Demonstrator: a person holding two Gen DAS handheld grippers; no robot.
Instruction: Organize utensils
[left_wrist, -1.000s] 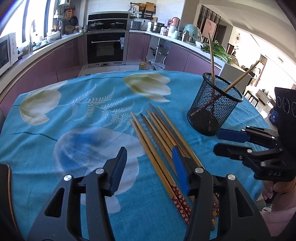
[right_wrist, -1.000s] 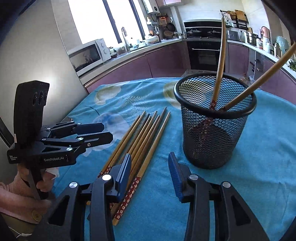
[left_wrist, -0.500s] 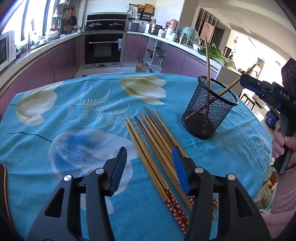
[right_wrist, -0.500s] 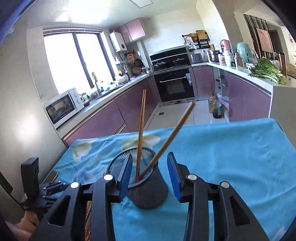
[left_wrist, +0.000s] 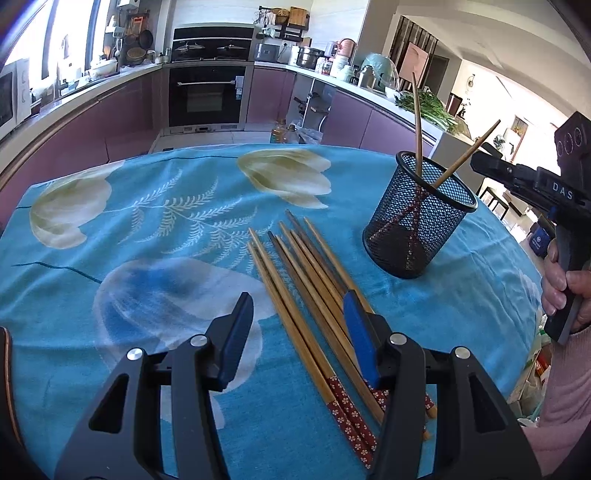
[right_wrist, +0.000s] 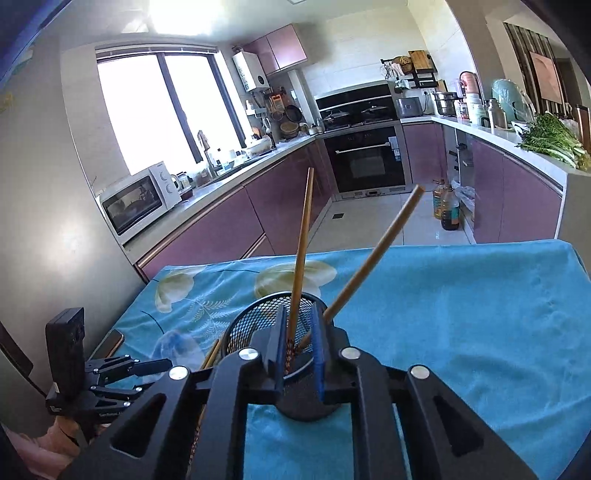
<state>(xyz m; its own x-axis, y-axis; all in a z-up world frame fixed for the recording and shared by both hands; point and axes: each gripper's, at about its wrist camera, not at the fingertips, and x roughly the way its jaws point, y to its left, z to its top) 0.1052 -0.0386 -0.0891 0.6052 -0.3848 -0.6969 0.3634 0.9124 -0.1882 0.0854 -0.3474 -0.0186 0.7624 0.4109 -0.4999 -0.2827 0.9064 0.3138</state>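
Note:
Several wooden chopsticks (left_wrist: 306, 280) with red patterned ends lie side by side on the blue flowered tablecloth (left_wrist: 147, 229). To their right a black mesh cup (left_wrist: 417, 221) holds two chopsticks (left_wrist: 417, 122) that lean apart. My left gripper (left_wrist: 297, 299) is open, low over the near ends of the lying chopsticks. My right gripper (right_wrist: 297, 312) hovers just above the near rim of the cup (right_wrist: 251, 321). Its jaws are closing, and the pads press on nothing. The upright chopstick (right_wrist: 304, 229) shows through the narrow gap, farther off. In the left wrist view, the right gripper (left_wrist: 478, 162) sits right of the cup.
A hand (left_wrist: 565, 284) holds the right gripper past the table's right edge. A phone (right_wrist: 110, 341) lies at the table's left edge near the left gripper (right_wrist: 162, 365). Purple cabinets and an oven stand beyond the table. Oil bottles (right_wrist: 447, 206) are on the floor.
The right gripper rose from beside the cup's base to above its rim and drew back, and its jaws narrowed. The left gripper kept still, with the same opening.

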